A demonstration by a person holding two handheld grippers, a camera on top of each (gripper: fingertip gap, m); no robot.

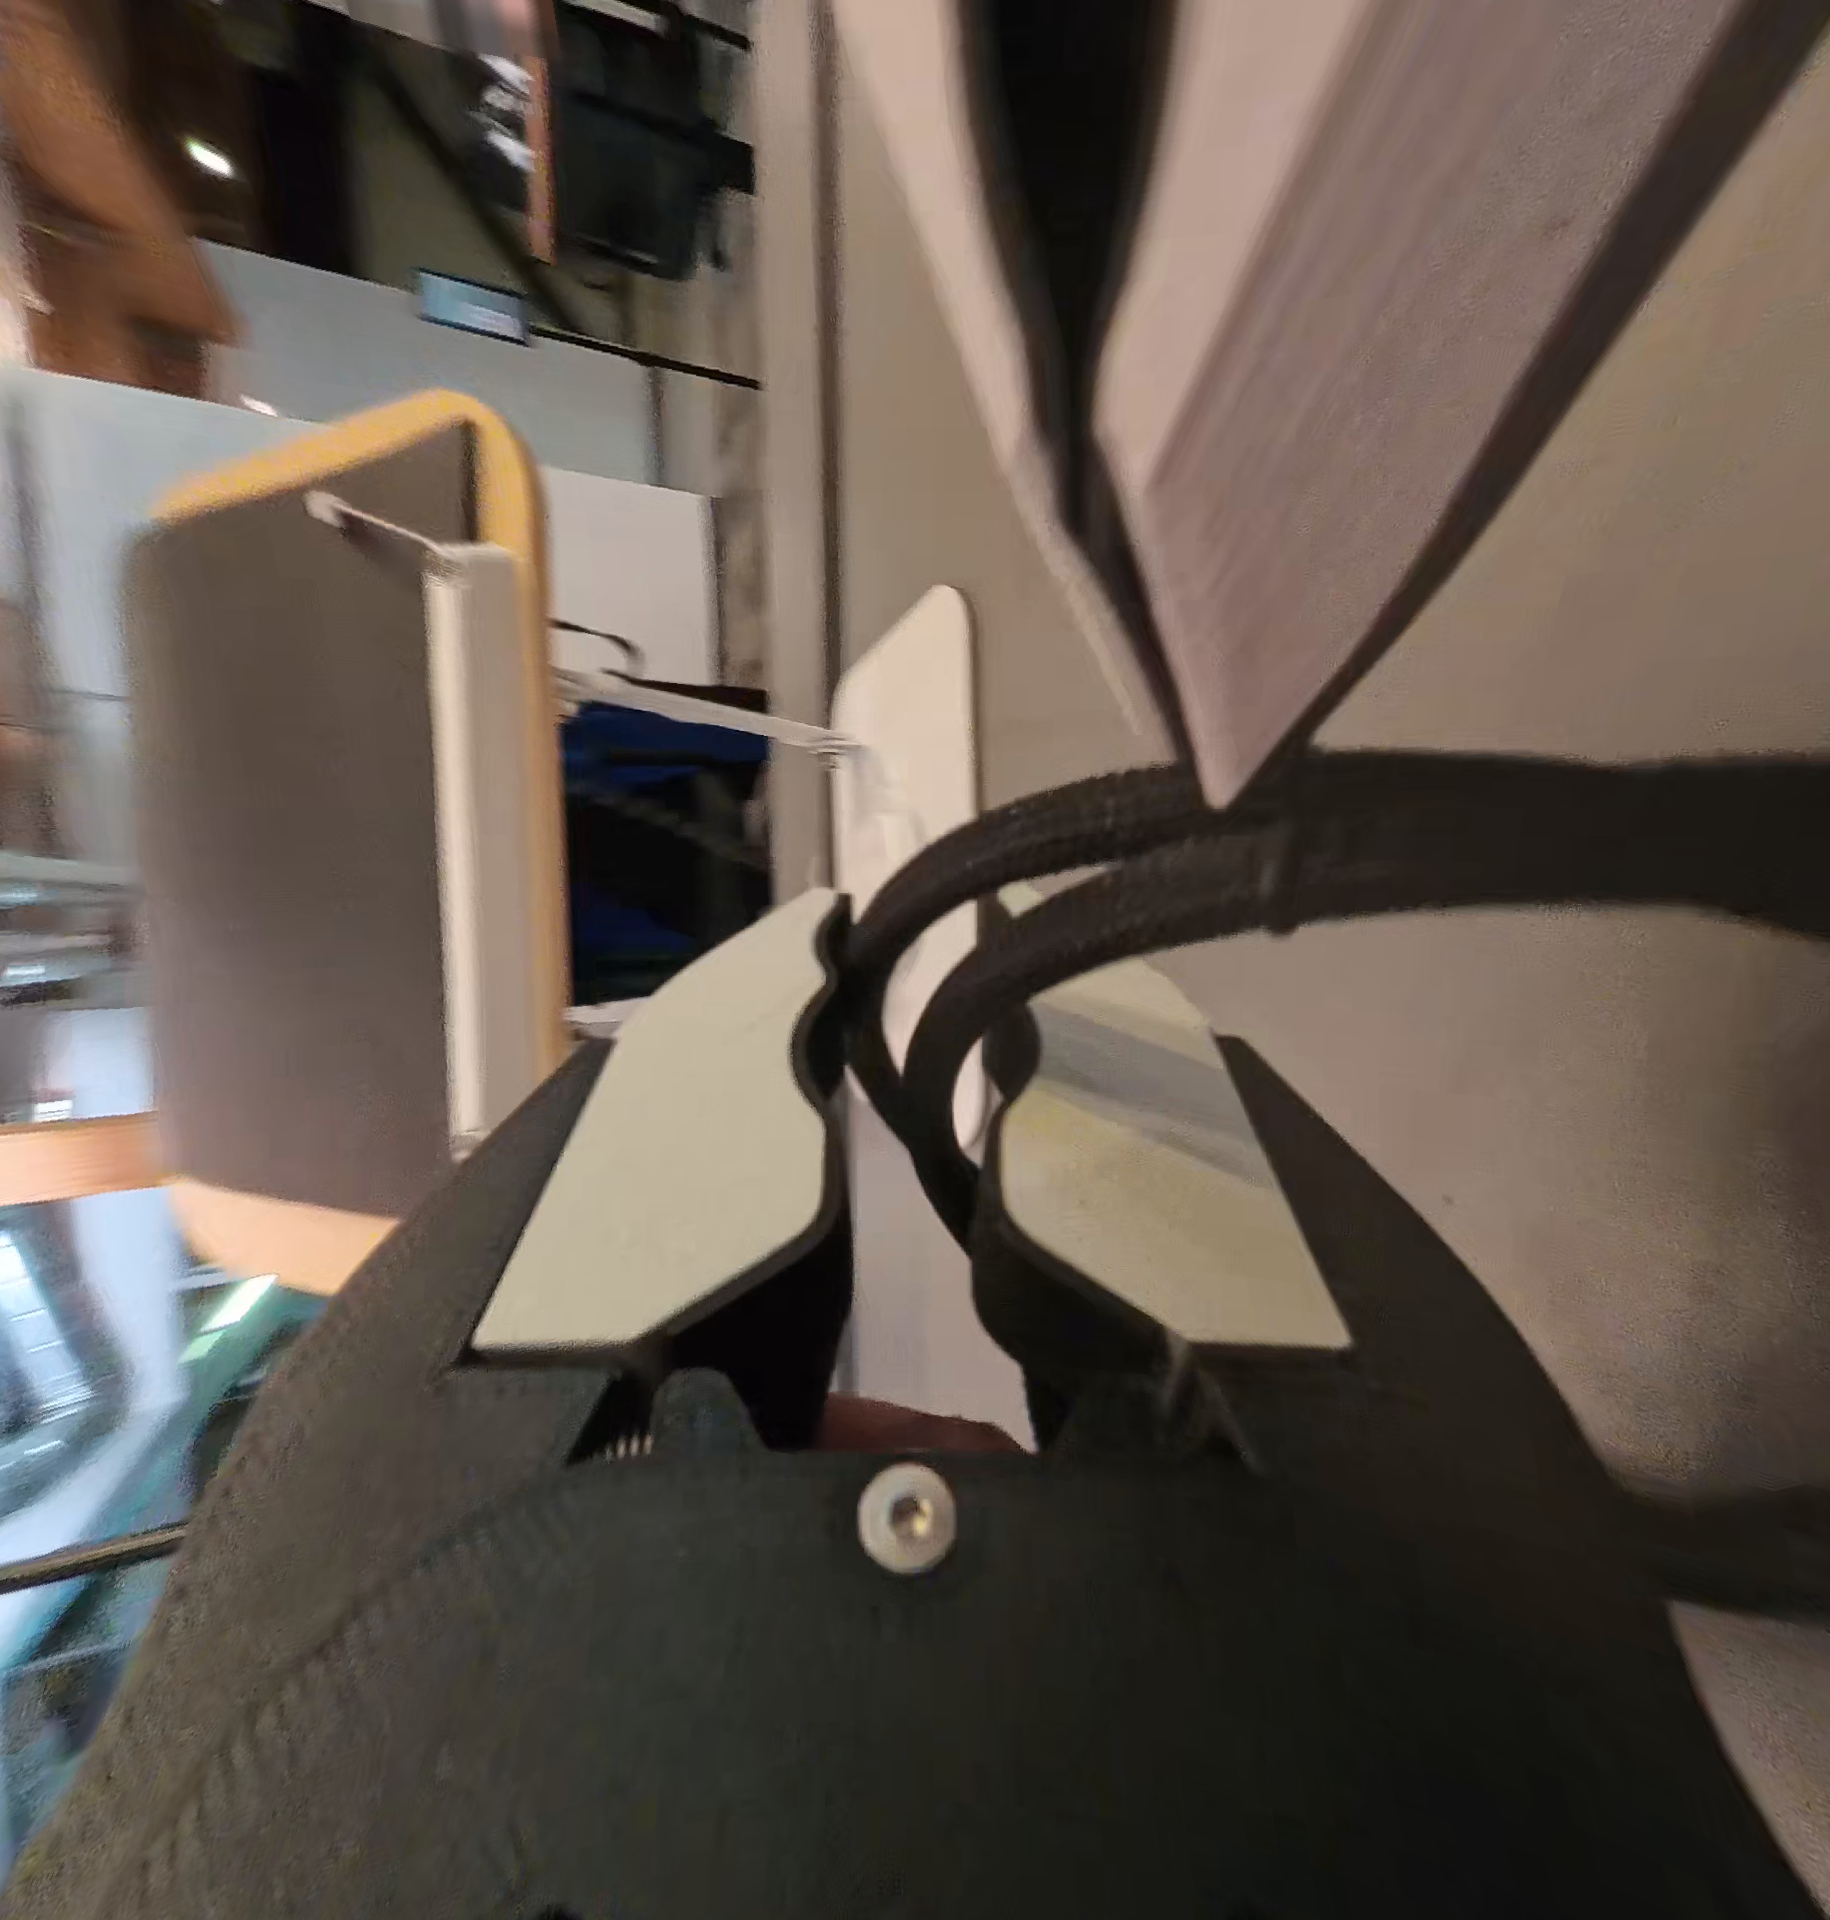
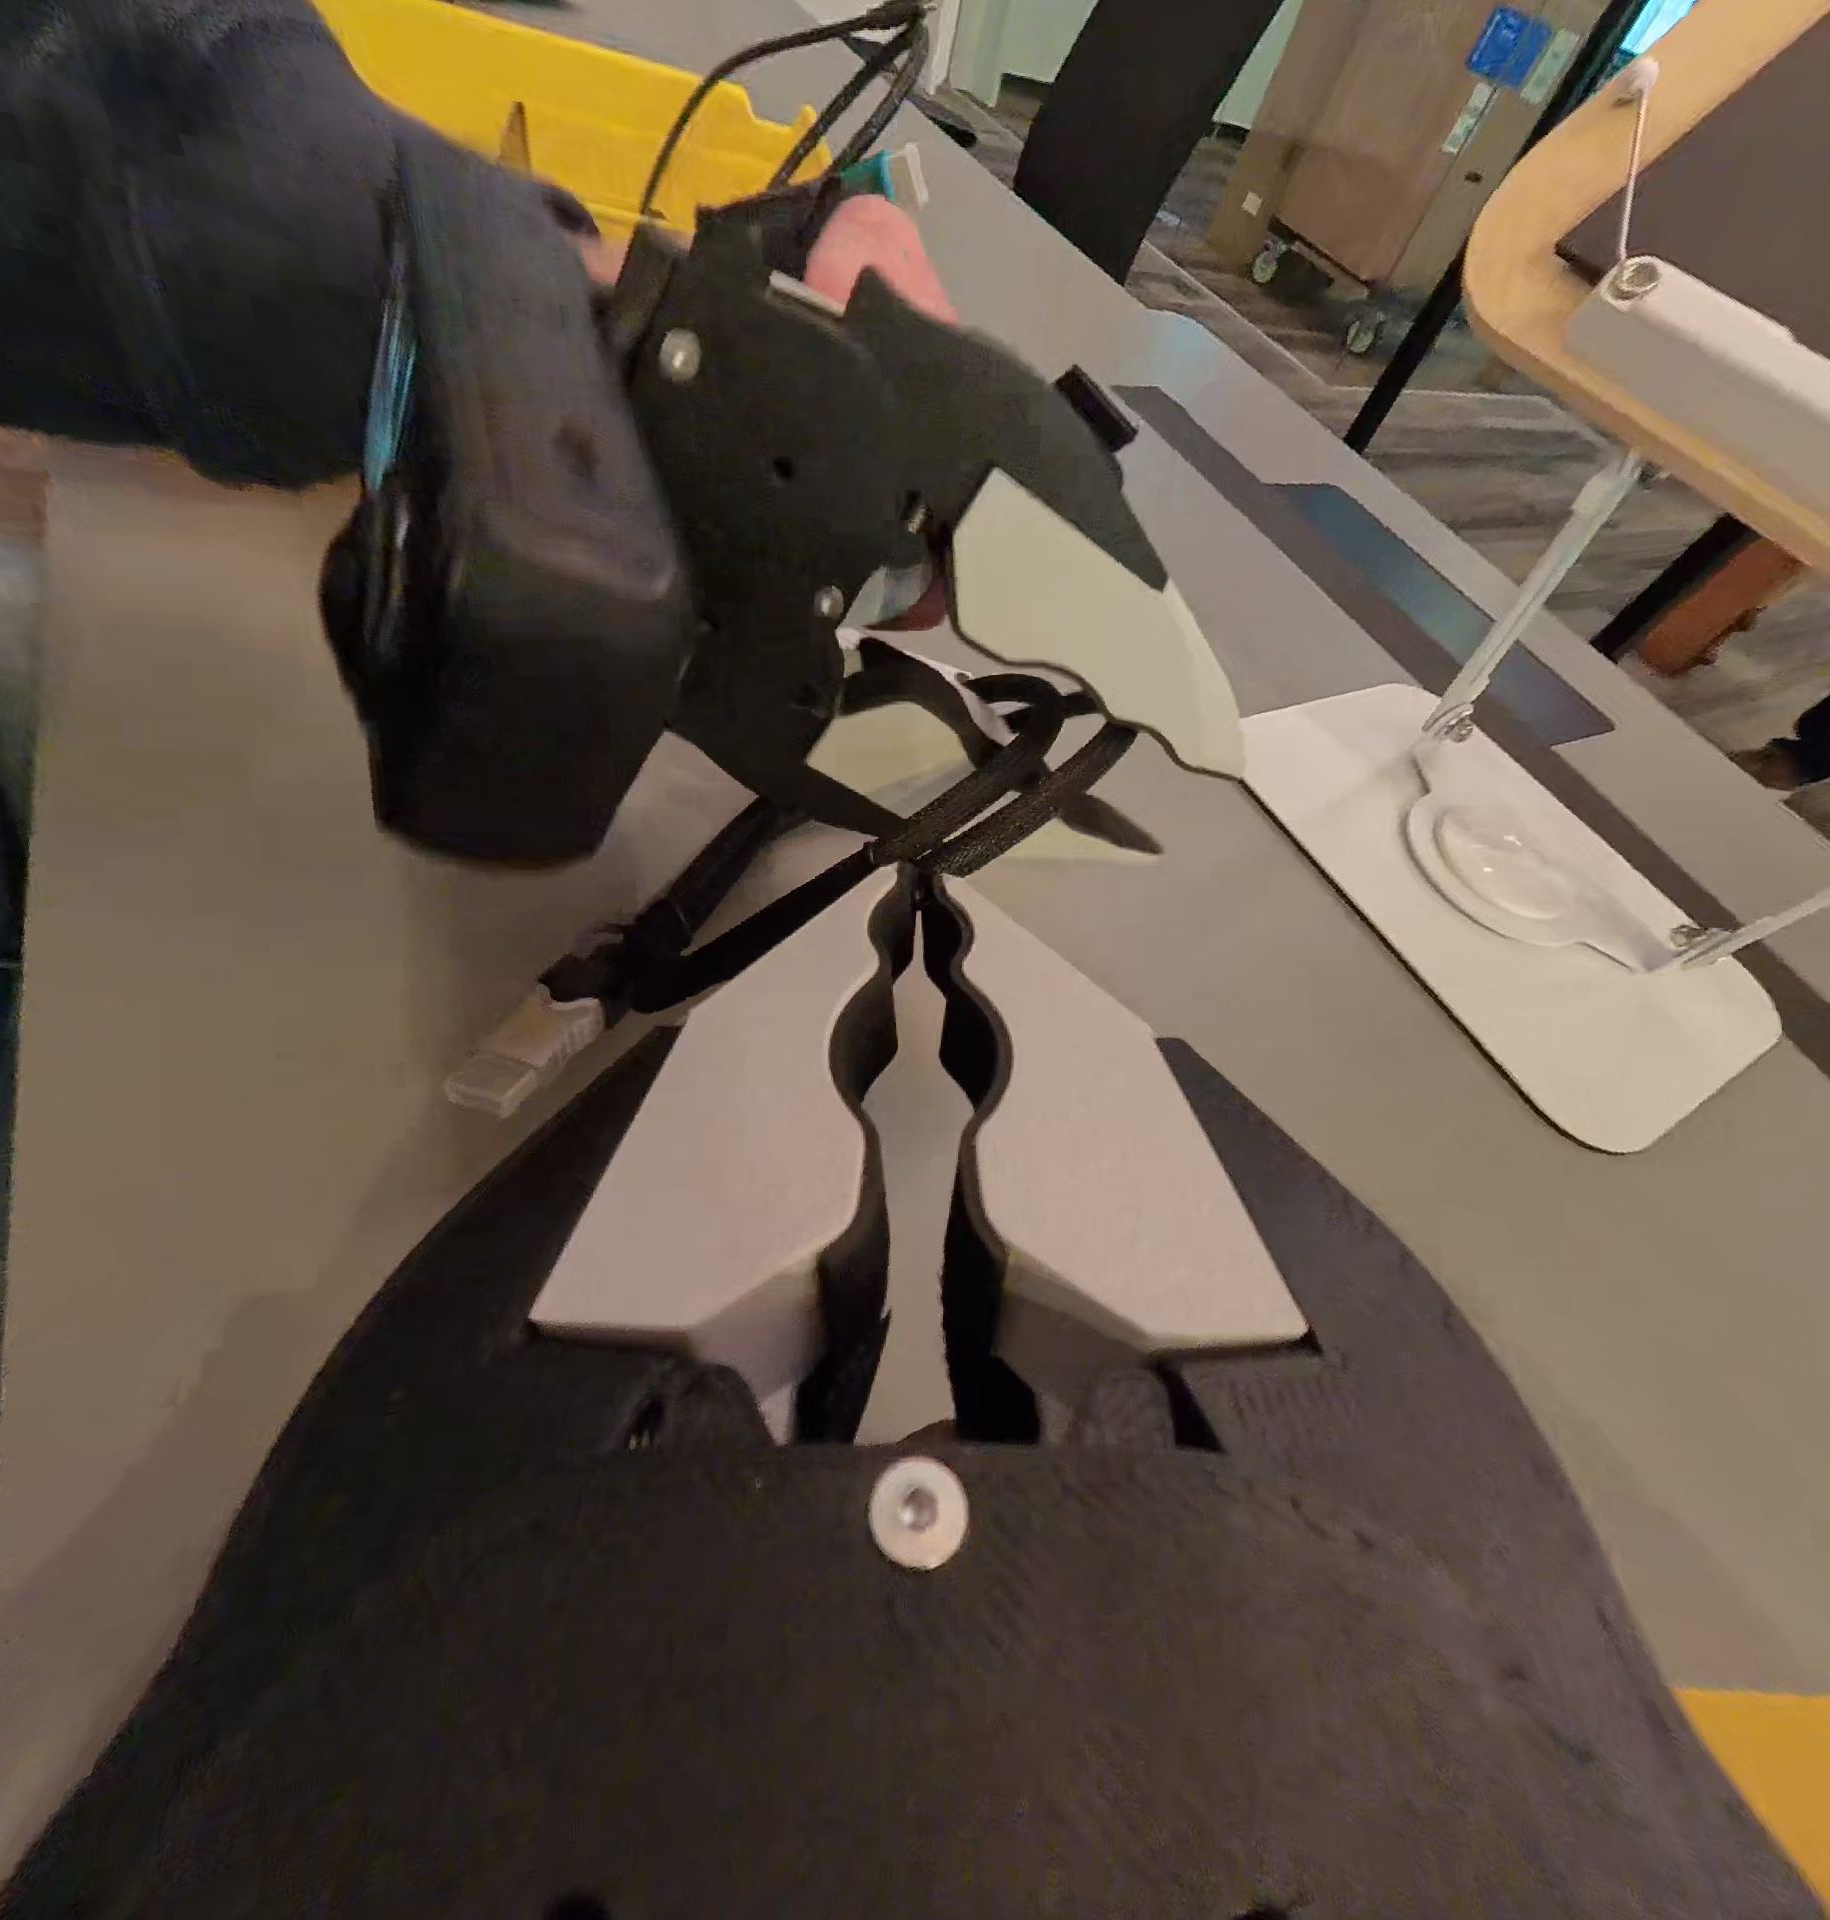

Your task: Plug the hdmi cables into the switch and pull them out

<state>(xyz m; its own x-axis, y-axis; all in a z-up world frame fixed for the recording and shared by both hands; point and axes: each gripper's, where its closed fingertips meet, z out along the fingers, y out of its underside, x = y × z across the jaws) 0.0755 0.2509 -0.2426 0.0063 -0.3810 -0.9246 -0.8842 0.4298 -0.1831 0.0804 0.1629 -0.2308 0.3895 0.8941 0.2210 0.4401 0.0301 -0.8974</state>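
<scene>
Grey laminate tabletop (image 2: 1254,1299) fills the right wrist view, with a dark inlaid strip (image 2: 1410,582) running toward 1 o'clock and its far edge open to a carpeted room at 12. A yellow bin (image 2: 578,94) sits at 11 o'clock. A white stand base (image 2: 1576,1049) with a clear dome lies at 3 o'clock, thin rods rising from it to a wood-edged panel (image 2: 1513,270) at 1 o'clock. Bare table shows between the base and the cables.

Writing on a blue sign far off at 1 o'clock is too small to read.

At 10 o'clock, the left gripper (image 2: 1129,790) is held in a dark-sleeved hand (image 2: 869,260). Its pale fingers stand apart around a loop of black braided hdmi cables (image 2: 1004,821), and in its own blurred view (image 1: 921,997) the cables (image 1: 1046,831) pass between the fingers without a visible pinch.

At centre, the right gripper (image 2: 916,914) has its tips nearly closed on a thin cable tie (image 2: 916,888) at the bundle's crossing. A silver hdmi plug (image 2: 516,1060) rests on the table at 9 o'clock, free of any socket.
</scene>
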